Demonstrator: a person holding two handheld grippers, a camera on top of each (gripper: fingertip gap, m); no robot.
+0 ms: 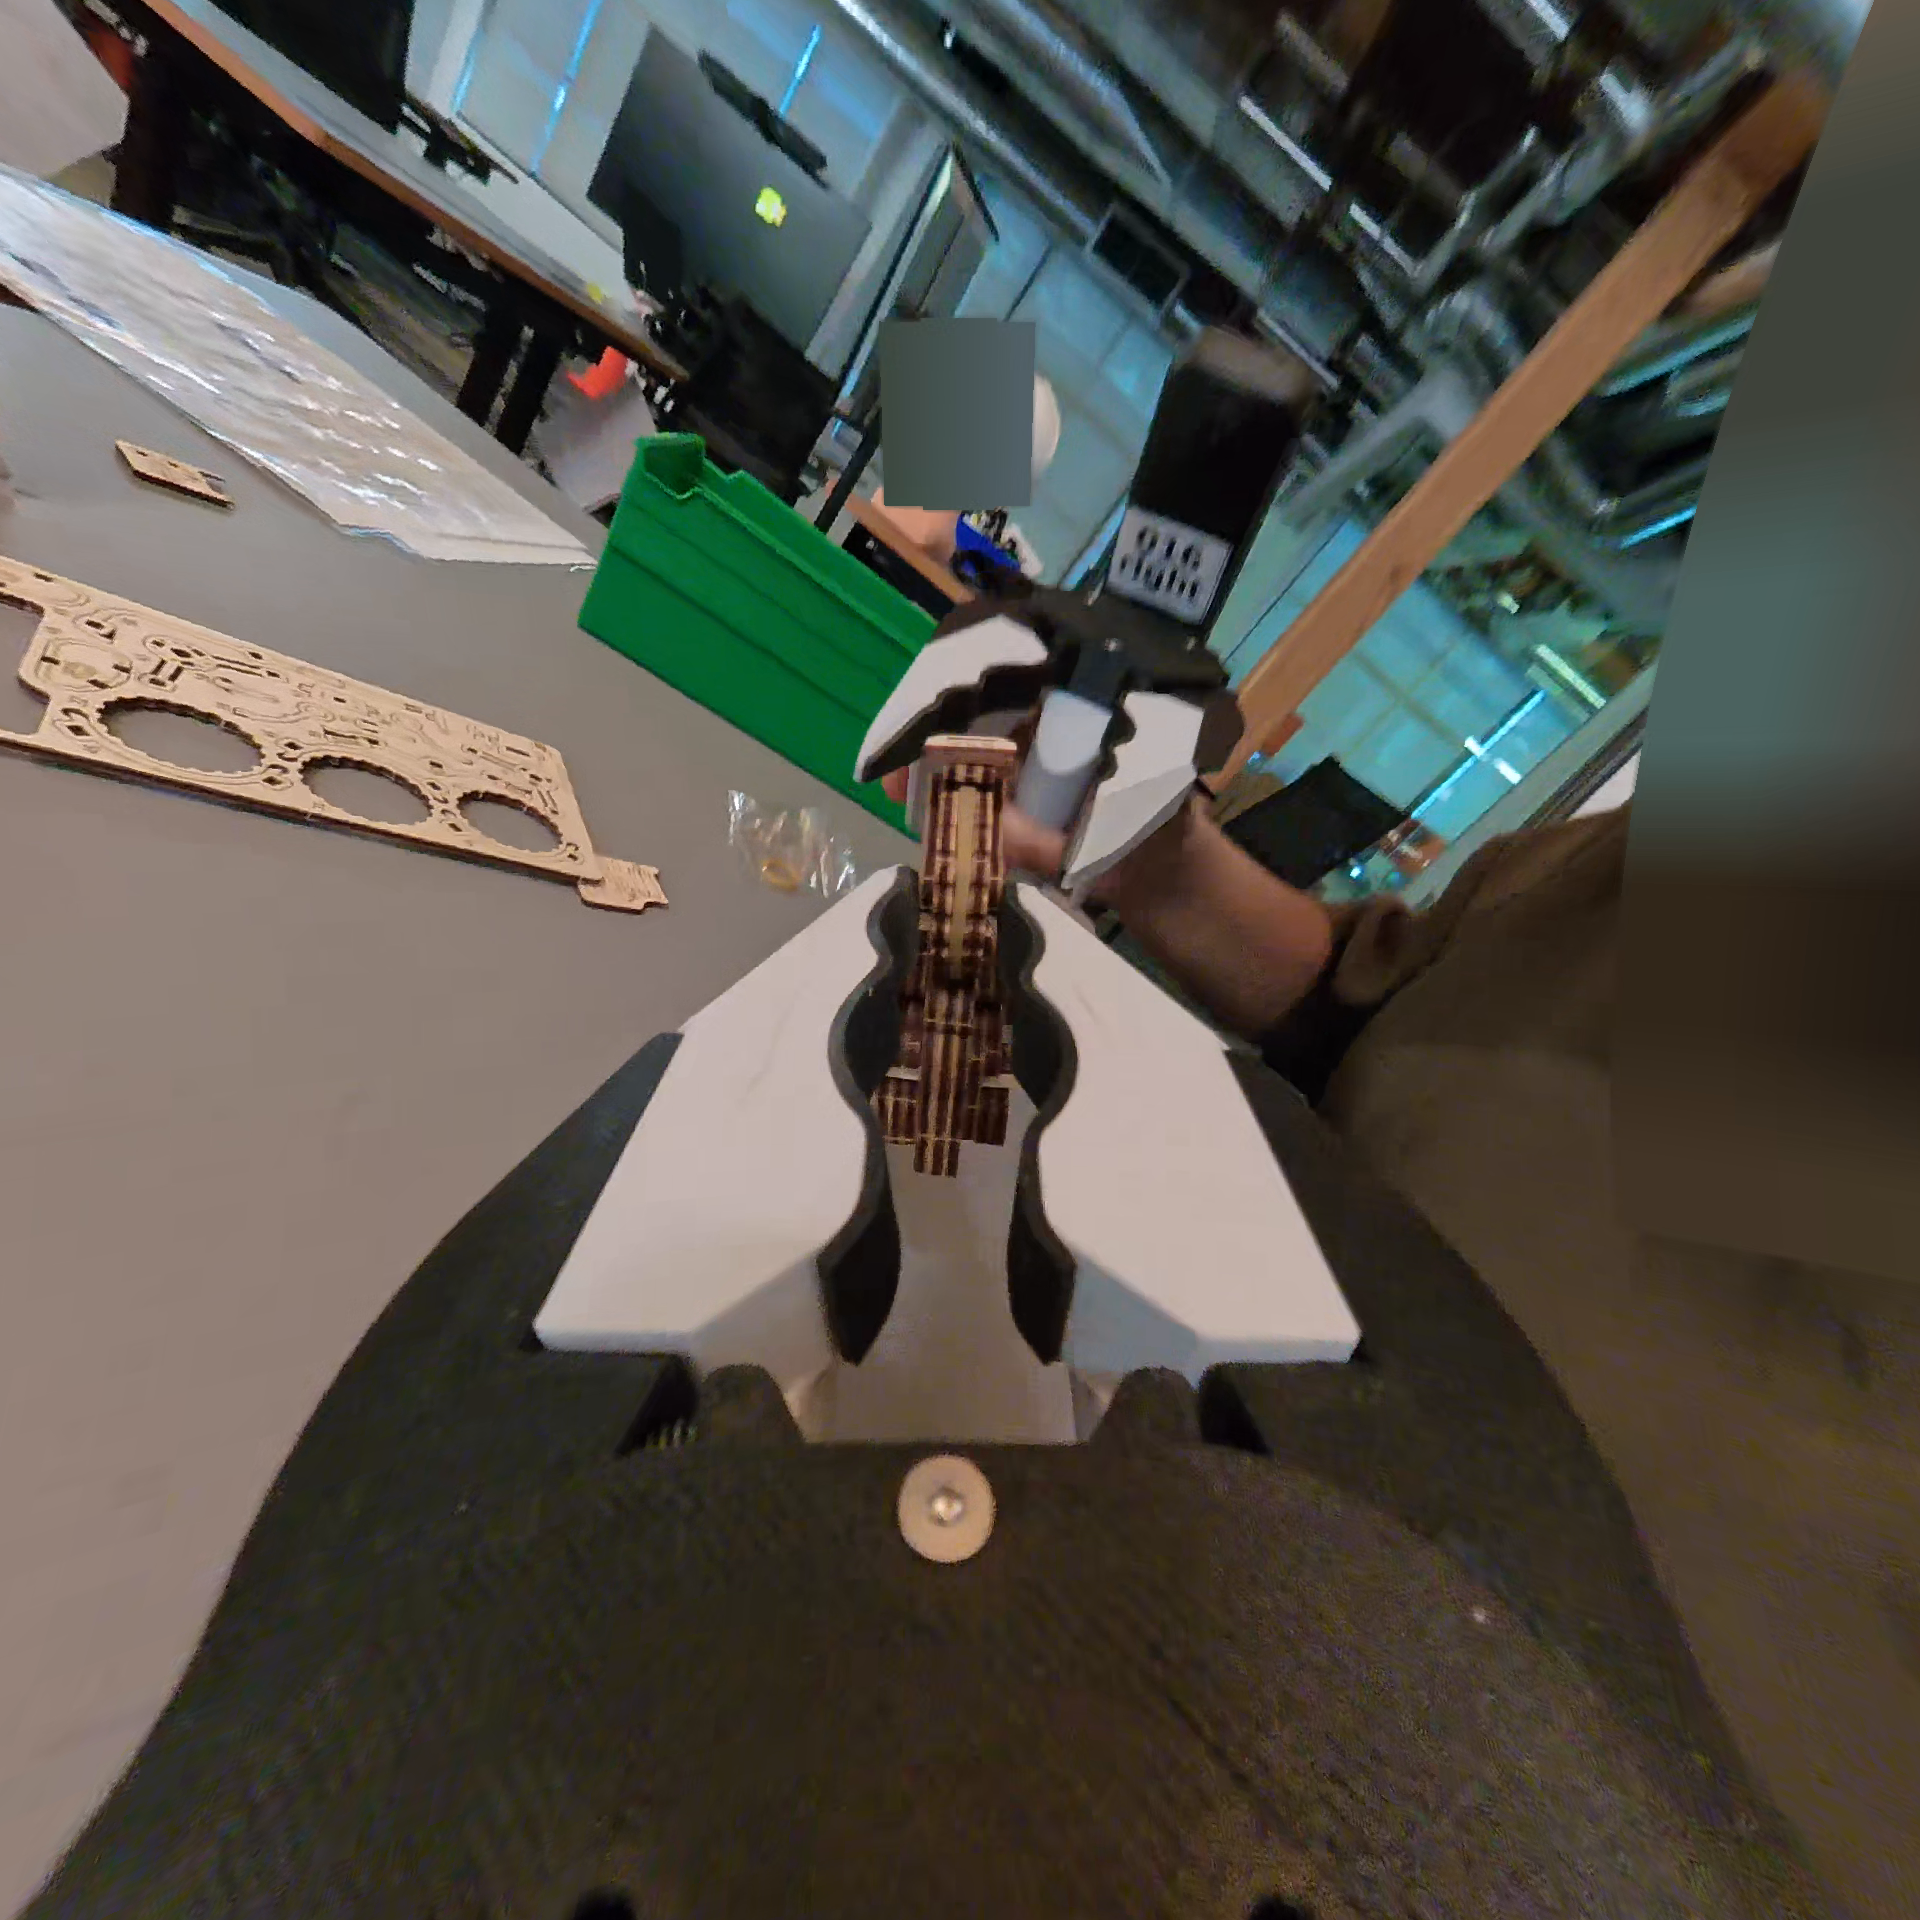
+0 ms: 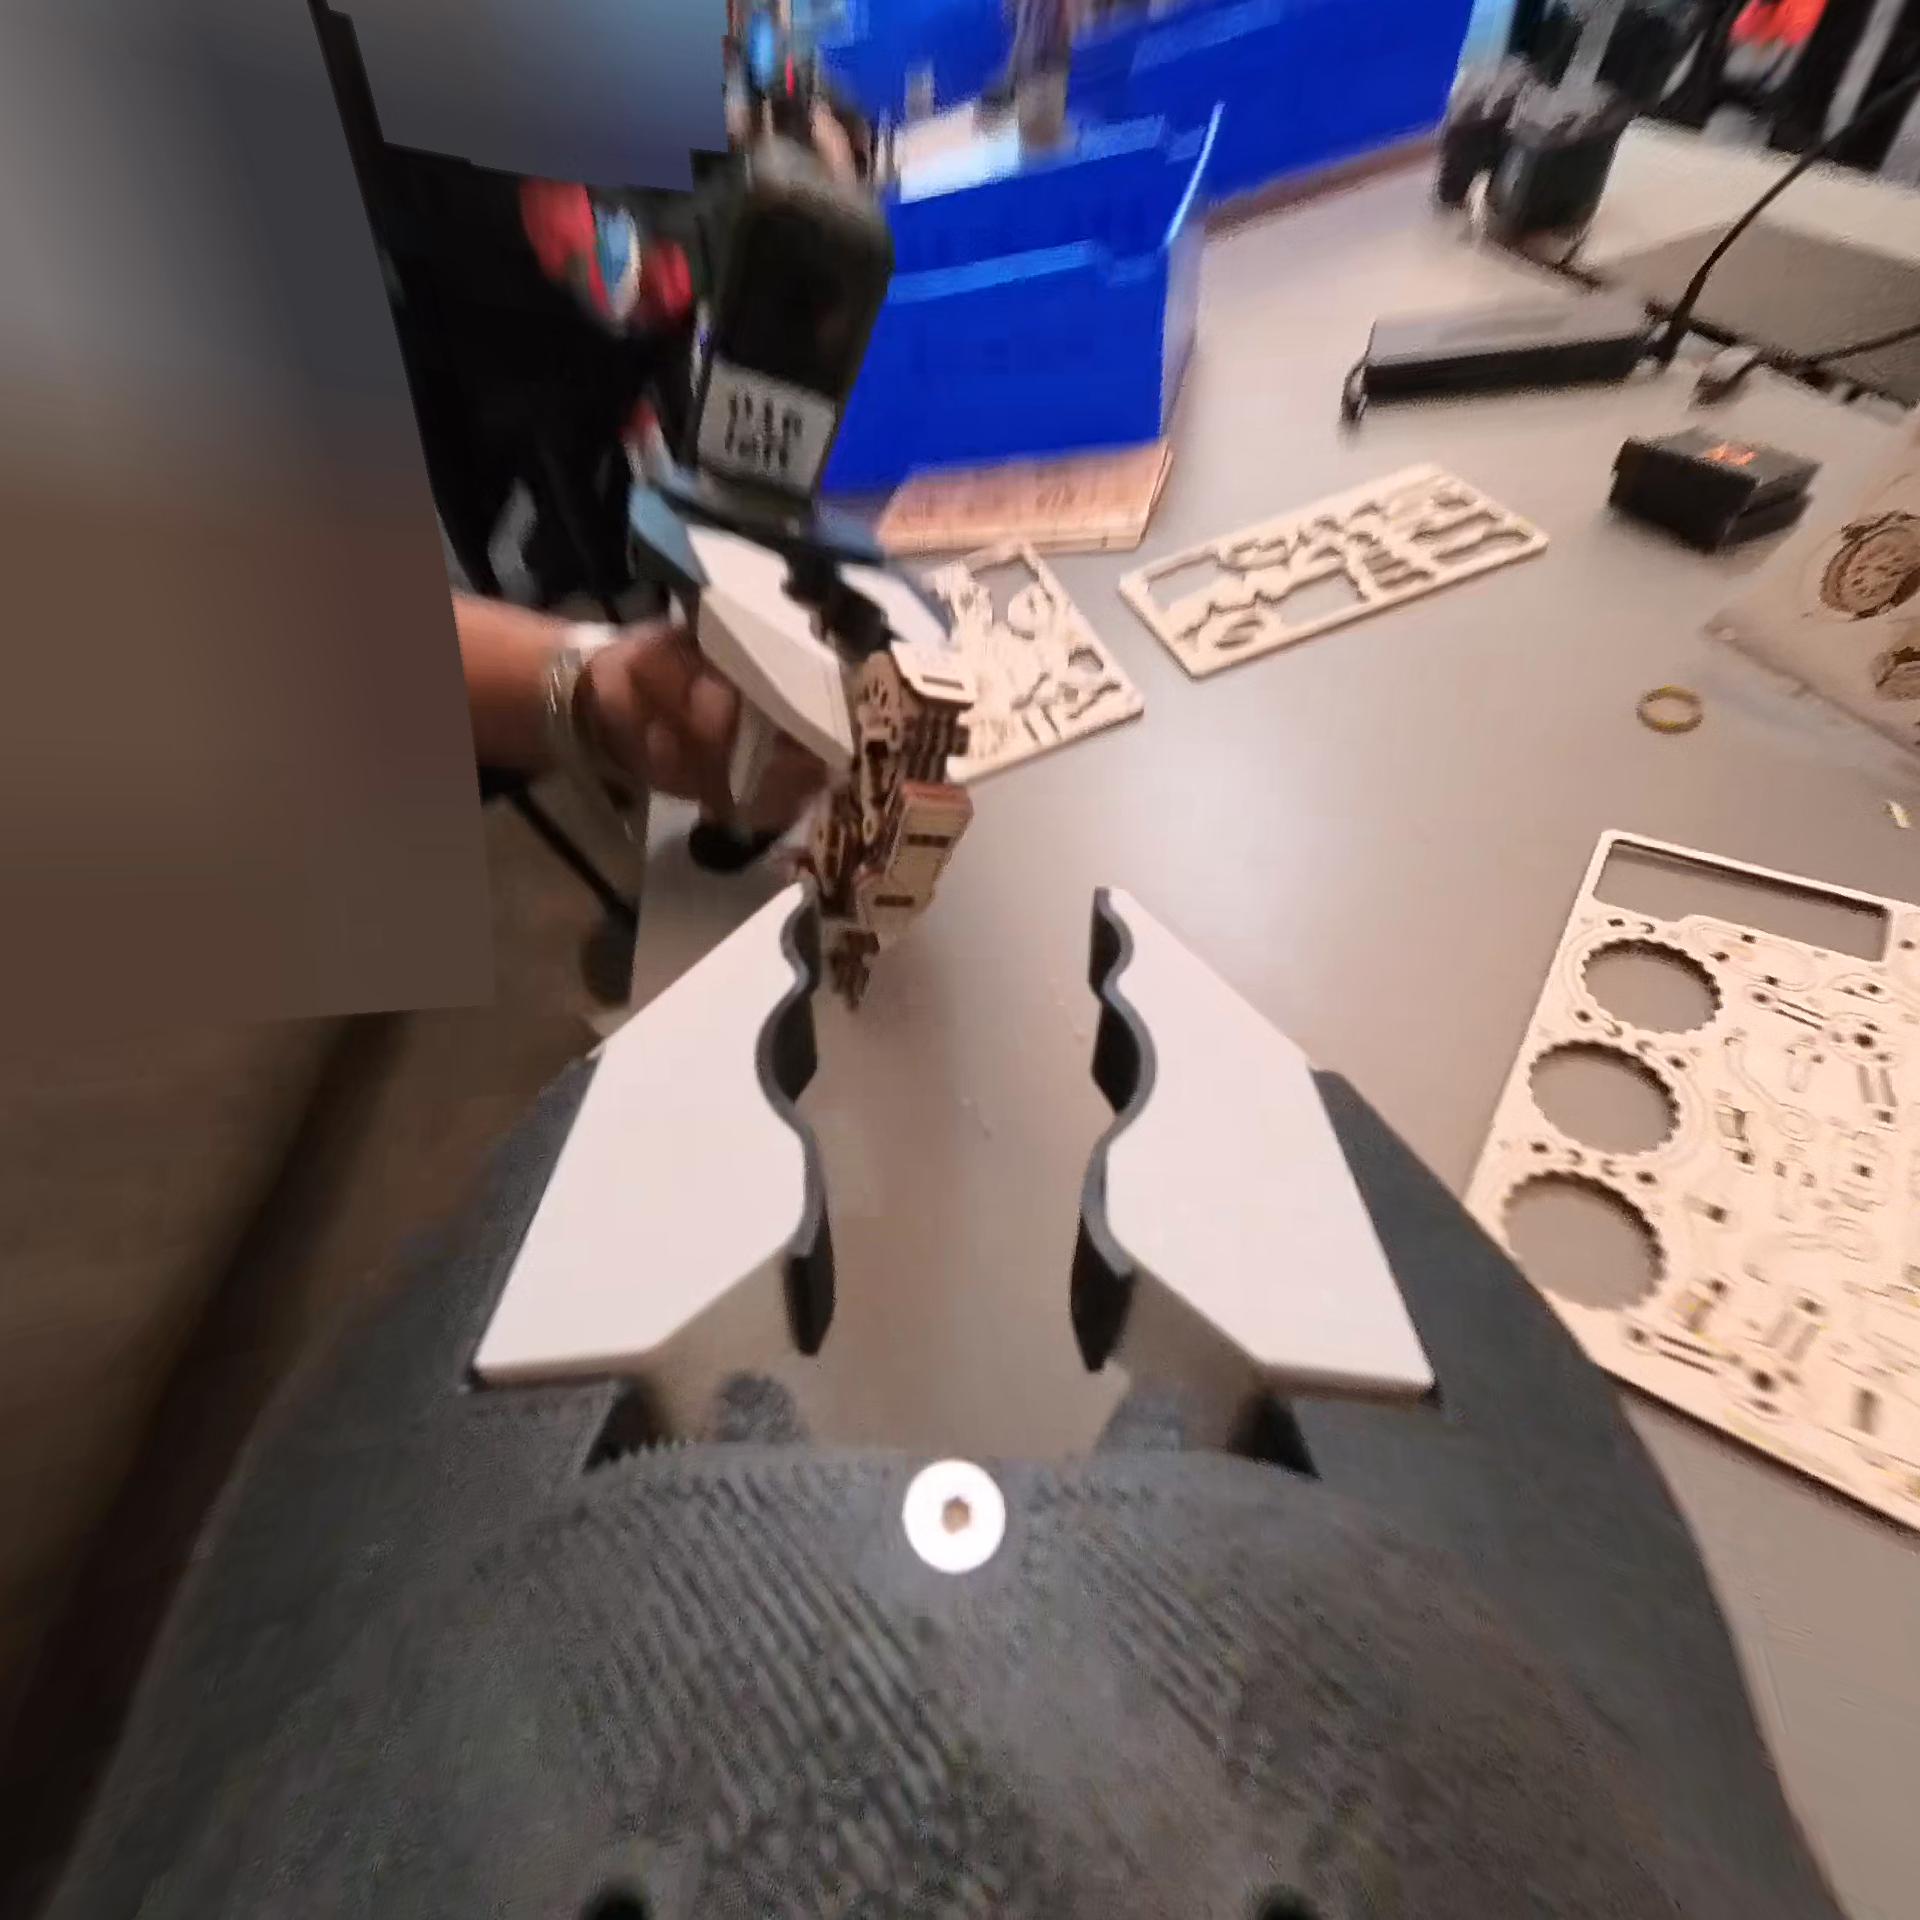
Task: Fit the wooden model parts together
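The left gripper (image 1: pixel 956 914) is clamped on the wooden model assembly (image 1: pixel 951 977), a layered stack of laser-cut pieces that stands up between its white fingers (image 1: pixel 769 1122), long axis running along the fingers and poking out past their tips. It is held in the air above the grey table (image 1: pixel 312 1039), not resting on it. The right gripper (image 2: pixel 951 914) is spread wide with nothing between its jaws; from its own camera the assembly (image 2: pixel 894 790) sits just ahead and to the left, close beside the tip of its left-hand finger (image 2: pixel 686 1122), tilted slightly with the top end leaning away. So the coming move, as I judge it, turns on that offset: the right gripper would need to swing leftward or fetch a loose part before anything can be pressed on. In the left camera the right gripper (image 1: pixel 1039 727) shows just beyond the top of the assembly, nearly touching it. Counting around the table: one held assembly, four cut-out wooden part sheets, the nearest with three round holes (image 2: pixel 1704 1174), two lying farther back (image 2: pixel 1330 566), one more under the blue bin's (image 2: pixel 1029 332) edge; one small loose wooden piece (image 1: pixel 171 473), one green bin (image 1: pixel 748 613), a rubber band (image 2: pixel 1670 710), a small clear bag (image 1: pixel 790 836).
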